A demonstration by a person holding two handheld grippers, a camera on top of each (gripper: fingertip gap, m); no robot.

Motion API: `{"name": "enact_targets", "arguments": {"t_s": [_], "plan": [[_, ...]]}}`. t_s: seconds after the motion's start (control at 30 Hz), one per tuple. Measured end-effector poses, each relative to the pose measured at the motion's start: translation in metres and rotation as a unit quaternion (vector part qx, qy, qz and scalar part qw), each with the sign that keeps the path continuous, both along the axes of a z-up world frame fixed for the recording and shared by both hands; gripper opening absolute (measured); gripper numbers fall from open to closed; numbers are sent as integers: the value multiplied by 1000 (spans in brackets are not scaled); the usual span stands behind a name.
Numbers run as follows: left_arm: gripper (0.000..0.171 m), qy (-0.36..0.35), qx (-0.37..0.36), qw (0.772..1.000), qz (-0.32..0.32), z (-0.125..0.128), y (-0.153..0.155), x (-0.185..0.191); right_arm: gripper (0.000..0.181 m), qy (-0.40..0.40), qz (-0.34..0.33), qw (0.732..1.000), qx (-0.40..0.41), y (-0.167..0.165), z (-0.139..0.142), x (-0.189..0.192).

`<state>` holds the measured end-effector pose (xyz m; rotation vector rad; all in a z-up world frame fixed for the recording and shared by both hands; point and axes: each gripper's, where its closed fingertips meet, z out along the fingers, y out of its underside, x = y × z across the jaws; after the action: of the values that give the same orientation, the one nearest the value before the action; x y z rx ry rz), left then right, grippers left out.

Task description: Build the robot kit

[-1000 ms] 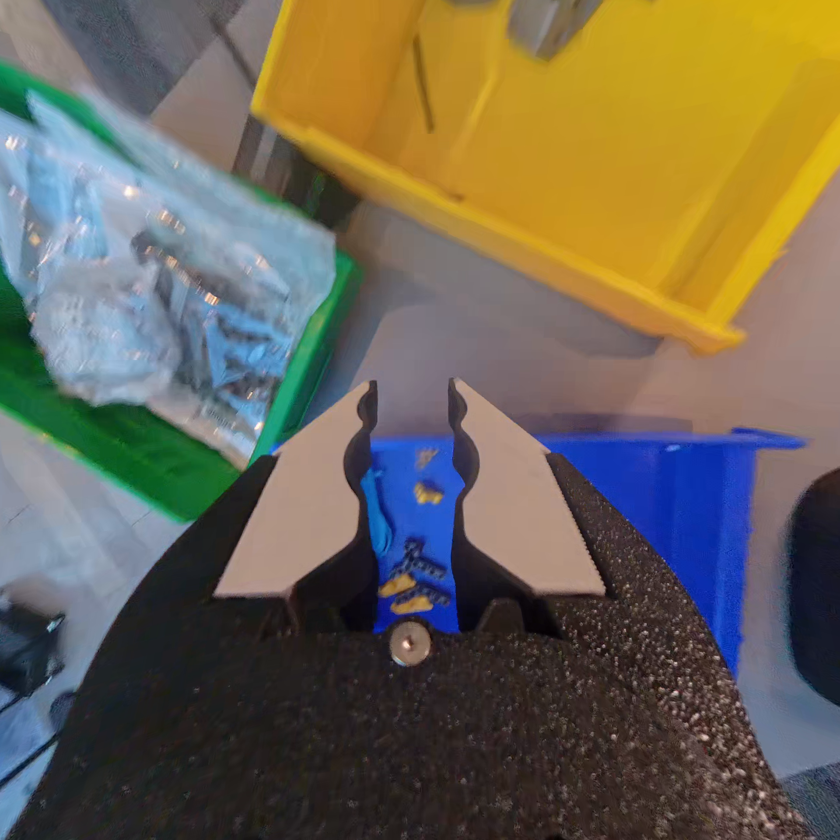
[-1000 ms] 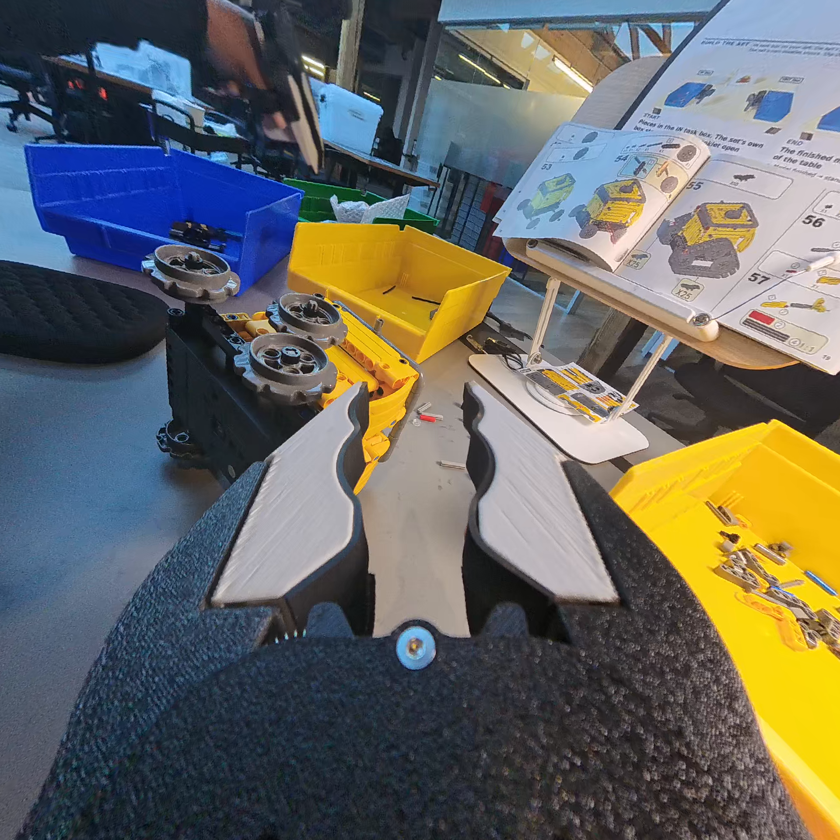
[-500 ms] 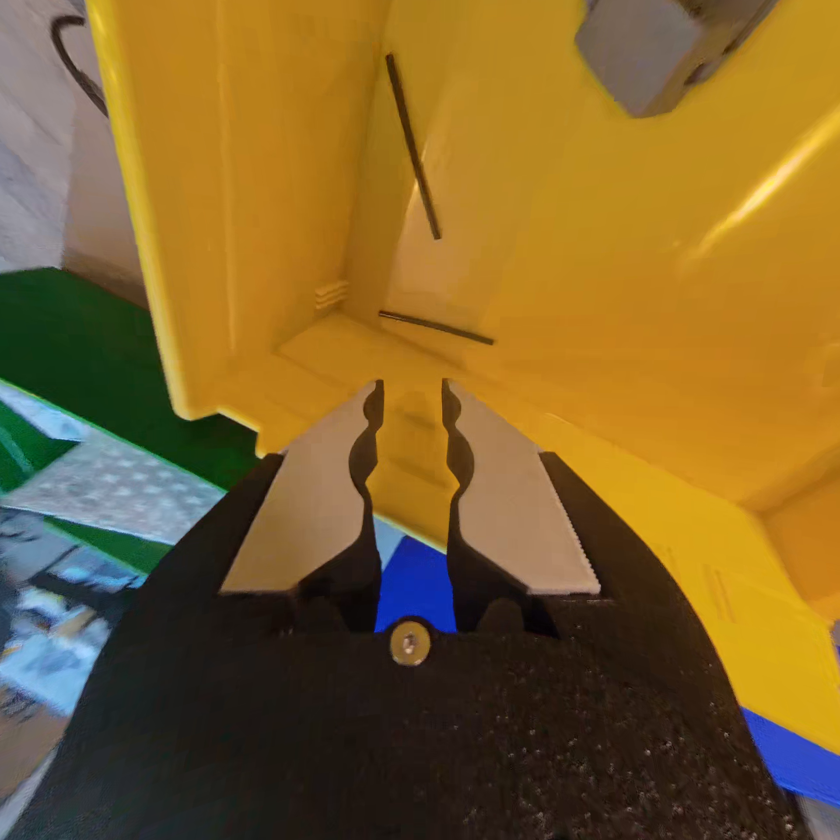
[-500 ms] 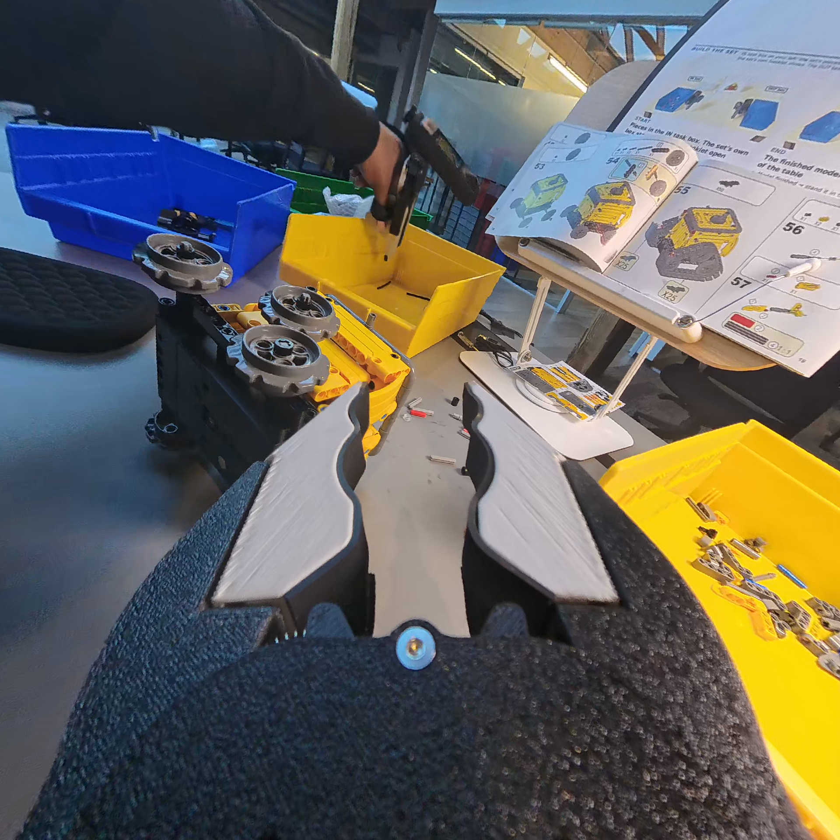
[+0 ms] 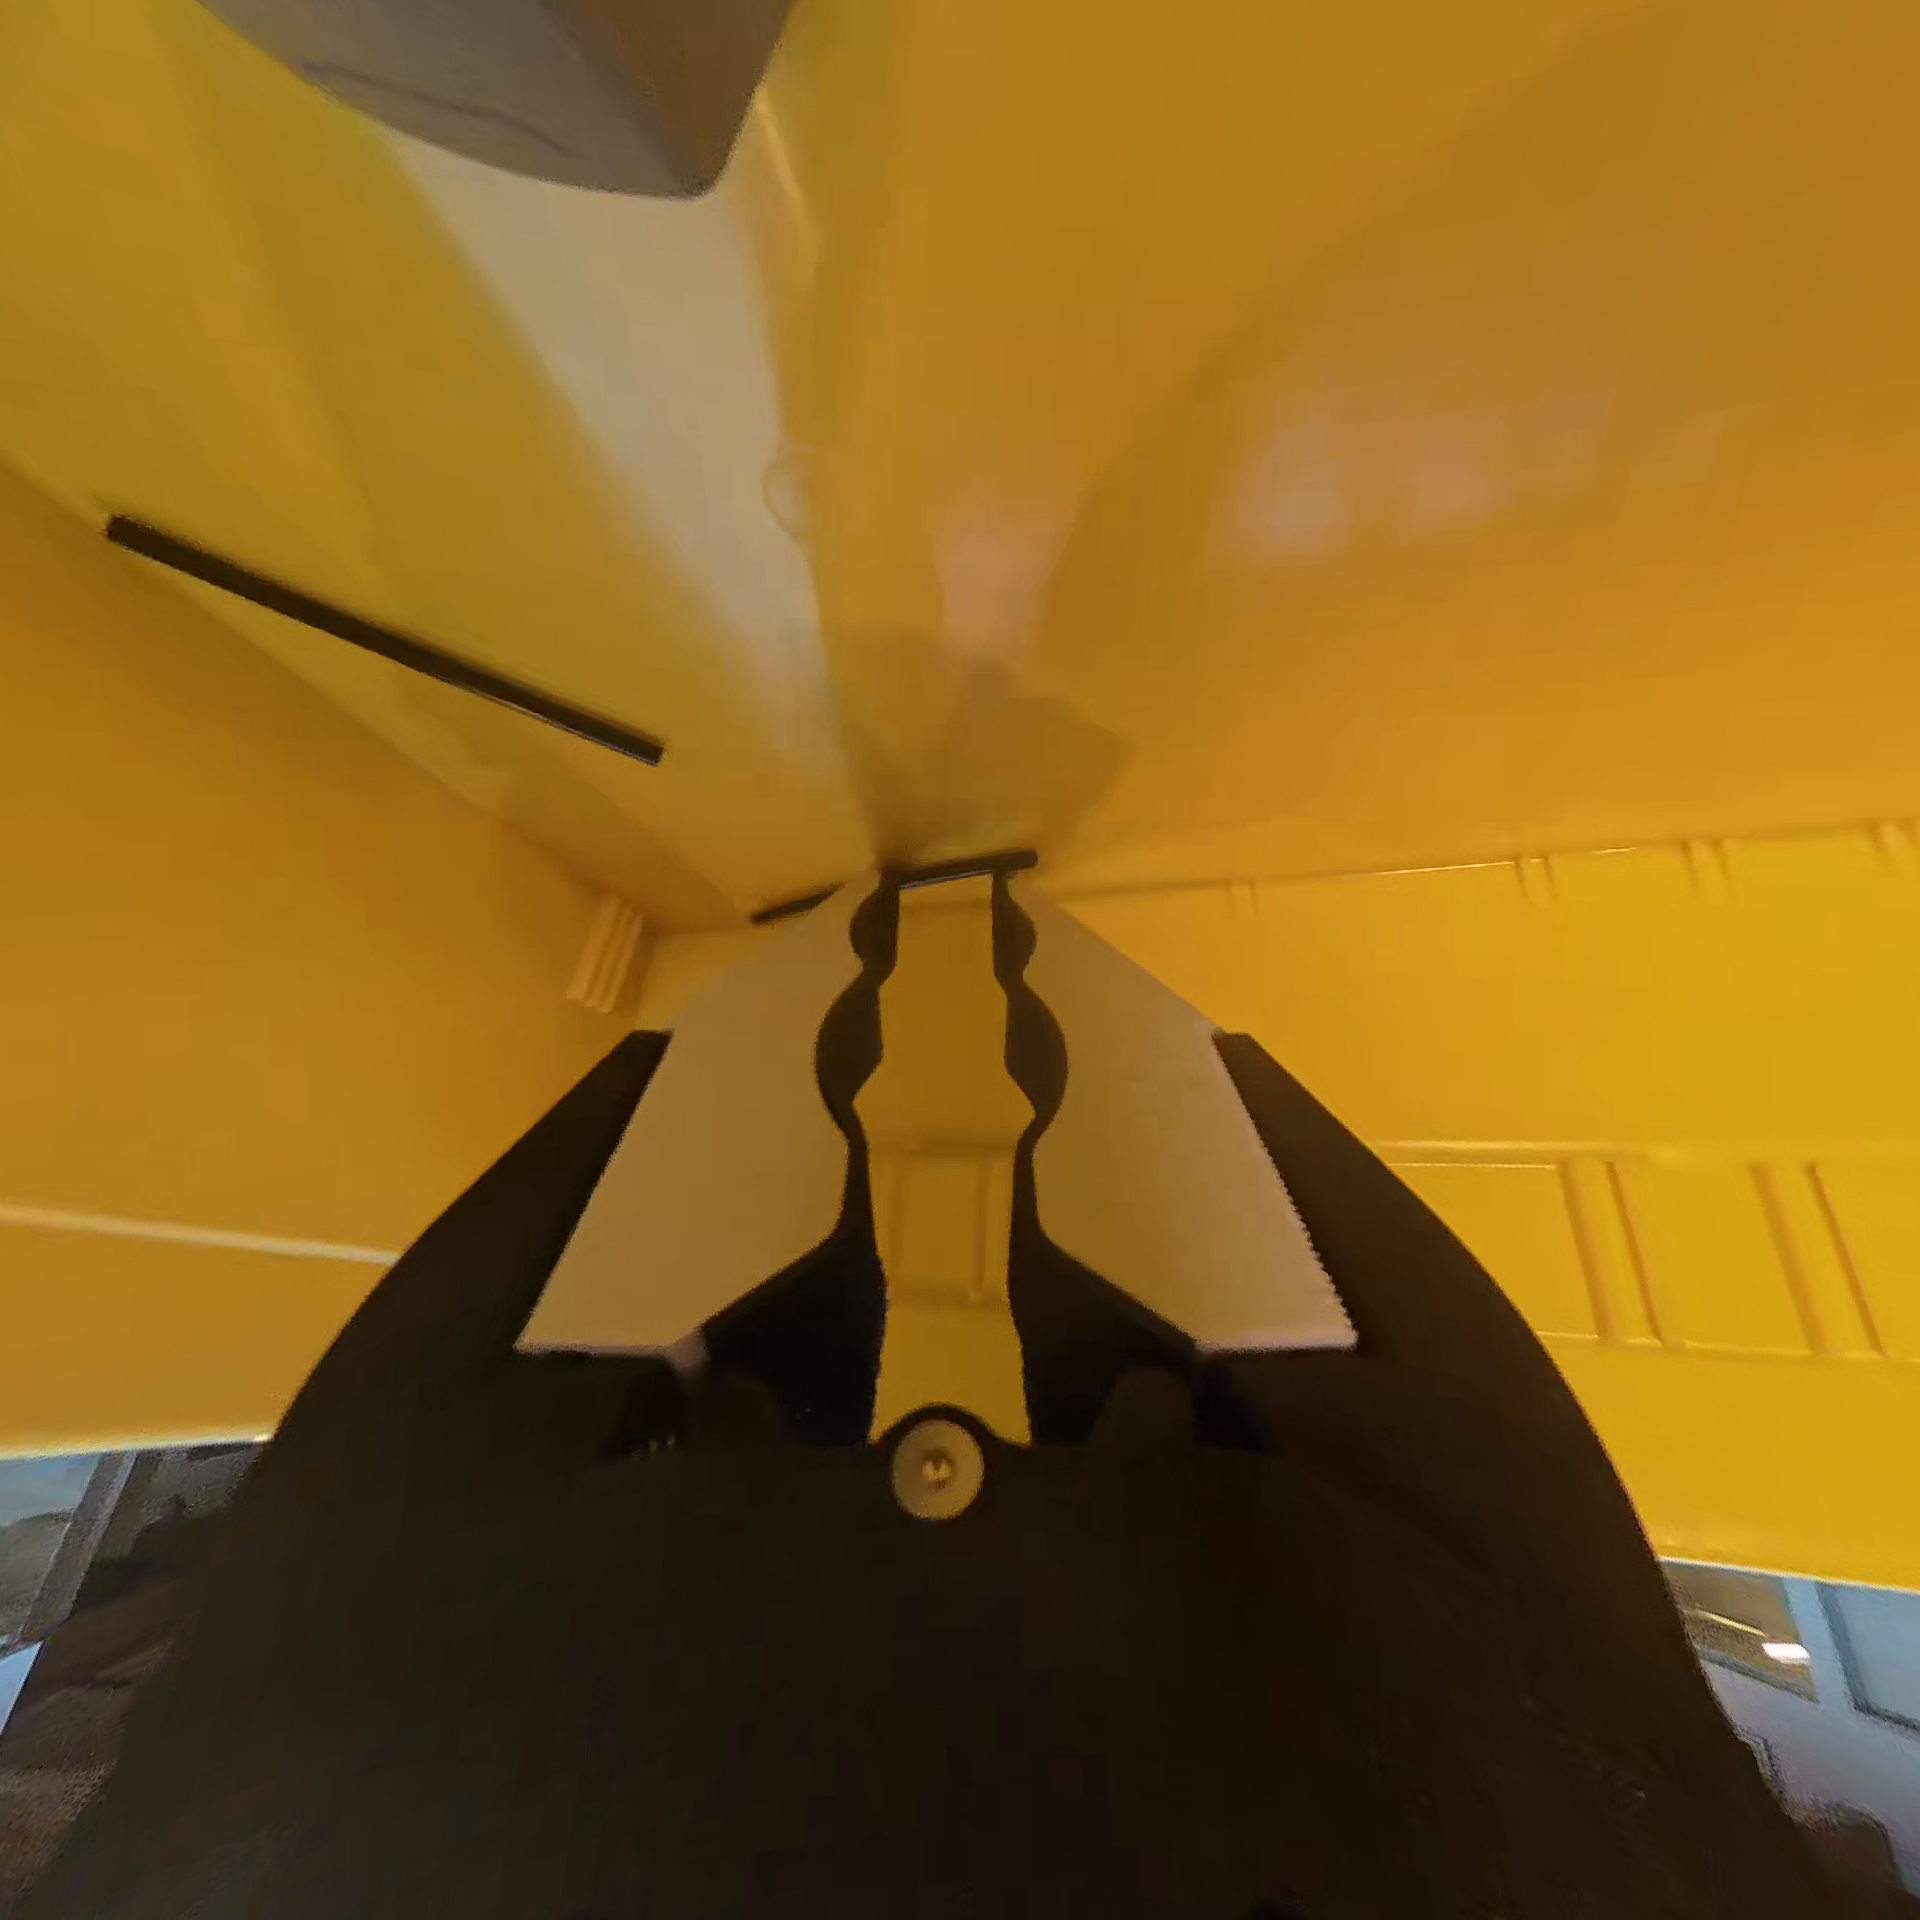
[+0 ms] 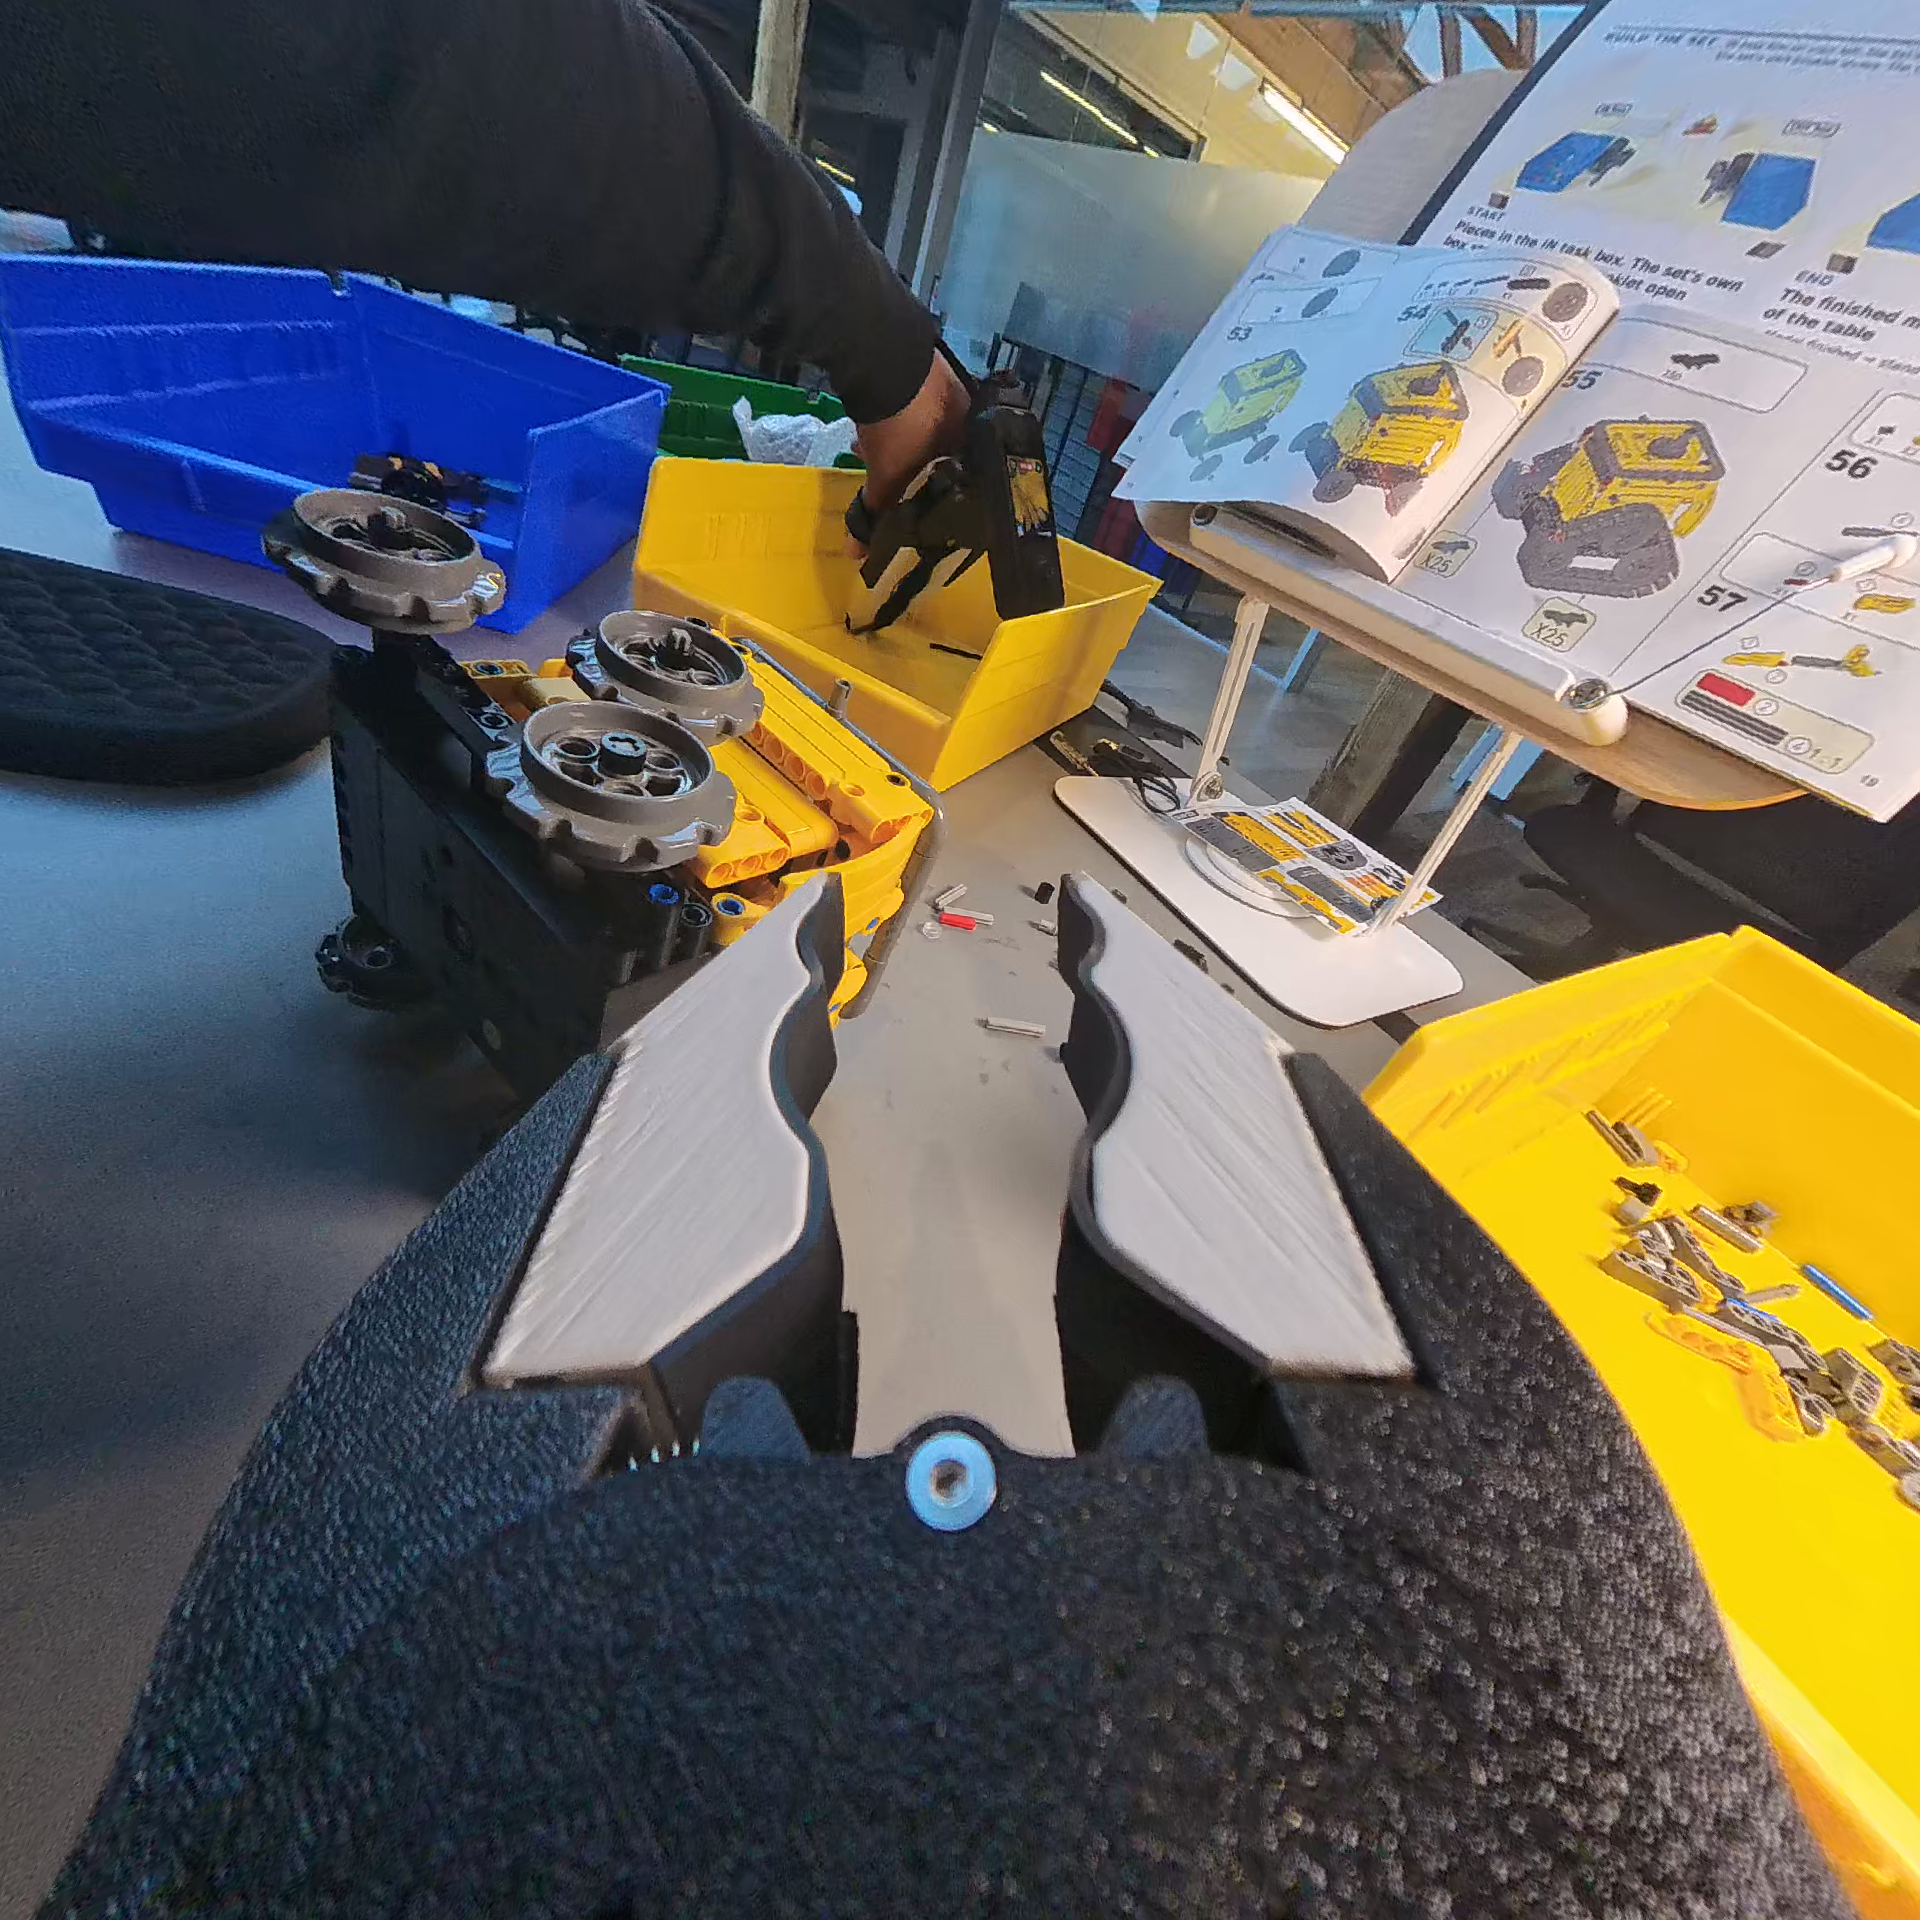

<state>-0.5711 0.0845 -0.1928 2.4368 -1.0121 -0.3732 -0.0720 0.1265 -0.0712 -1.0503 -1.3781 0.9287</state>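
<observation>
My left gripper (image 5: 948,883) is deep inside a yellow bin (image 5: 1455,520), tips down at its floor. A thin black rod (image 5: 966,865) lies across the fingertips, and the jaws stand a little apart. A second, longer black rod (image 5: 384,639) lies to the left. The right wrist view shows the left gripper (image 6: 873,621), held by a hand in a dark sleeve, in that bin (image 6: 997,707). My right gripper (image 6: 948,906) is open and empty above the grey table, just right of a black and yellow brick-built model (image 6: 623,810) with grey toothed wheels.
A blue bin (image 6: 312,416) and a green bin (image 6: 717,410) stand behind the model, with a black pad (image 6: 135,665) at the left. An open instruction booklet (image 6: 1507,416) is on a white stand. A second yellow bin (image 6: 1558,1091) holds several small parts. Loose pins (image 6: 966,916) lie on the table. Across from one pair of fingers to the other is roughly 50 cm.
My left gripper moved from above the blue bin into the yellow bin and down to its floor, onto the short black rod. My right gripper has hardly moved.
</observation>
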Motion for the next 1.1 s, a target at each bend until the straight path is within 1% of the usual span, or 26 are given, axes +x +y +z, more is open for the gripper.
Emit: {"name": "enact_targets", "arguments": {"t_s": [0.07, 0.13, 0.17, 0.23, 0.33, 0.4, 0.43, 0.5, 0.53, 0.57, 0.6, 0.67, 0.7, 0.73, 0.77, 0.8, 0.83, 0.9, 0.93, 0.97, 1.03, 1.07, 1.1], "plan": [[10, -5, -2, 1000, -1, 0, -1, 1, 41, -1, 1, 1000, -1, -1, -1, -1], [5, -12, 12, 1000, -3, 0, 0, 3, 41, -3, 3, 1000, 1, -2, -2, -1], [2, -24, 31, 999, -4, 1, 3, 6, 41, -4, 3, 1000, 1, -2, -2, -2], [0, -77, 88, 993, 18, 6, 12, 24, 41, -3, 4, 1000, 1, -3, -2, -2], [0, -150, 150, 976, 41, 27, 18, 51, 41, -1, 5, 1000, 1, -4, 0, -1], [0, -197, 193, 960, 56, 45, 20, 70, 41, 2, 7, 1000, 1, -5, 2, -1], [0, -207, 215, 952, 71, 54, 20, 73, 41, 3, 8, 1000, 2, -6, 2, -1], [3, -177, 265, 939, 127, 71, 20, 59, 41, 4, 9, 1000, 4, -7, 4, -1], [15, -160, 292, 929, 164, 80, 18, 50, 41, 5, 9, 1000, 6, -8, 5, -1], [26, -155, 321, 912, 203, 89, 16, 45, 41, 7, 10, 1000, 7, -9, 6, 0], [28, -157, 359, 889, 237, 101, 16, 41, 41, 9, 9, 1000, 9, -9, 8, 0], [39, -185, 432, 828, 306, 127, 13, 36, 41, 12, 8, 1000, 11, -9, 11, 1], [42, -200, 455, 798, 342, 136, 7, 34, 41, 14, 8, 1000, 11, -9, 12, 2], [46, -206, 468, 774, 373, 138, -2, 31, 41, 16, 8, 1000, 10, -9, 14, 2], [47, -206, 472, 758, 401, 135, -13, 27, 41, 19, 9, 1000, 10, -9, 15, 3], [50, -205, 463, 747, 432, 126, -25, 25, 41, 22, 10, 1000, 10, -10, 17, 3], [54, -222, 447, 732, 464, 115, -33, 28, 40, 24, 13, 1000, 9, -12, 19, 3], [50, -282, 423, 688, 518, 99, -32, 45, 40, 28, 20, 999, 3, -16, 20, 2], [48, -290, 417, 679, 530, 91, -29, 49, 41, 27, 24, 999, 1, -18, 20, 2], [49, -282, 411, 683, 535, 82, -28, 50, 40, 25, 26, 999, 1, -20, 19, 1], [41, -261, 395, 693, 544, 63, -27, 49, 40, 24, 26, 999, 11, -22, 19, 1], [42, -263, 393, 688, 551, 61, -24, 49, 40, 24, 24, 999, 14, -23, 19, 1], [39, -261, 394, 687, 552, 61, -22, 47, 40, 25, 23, 999, 16, -23, 20, 1]]}}
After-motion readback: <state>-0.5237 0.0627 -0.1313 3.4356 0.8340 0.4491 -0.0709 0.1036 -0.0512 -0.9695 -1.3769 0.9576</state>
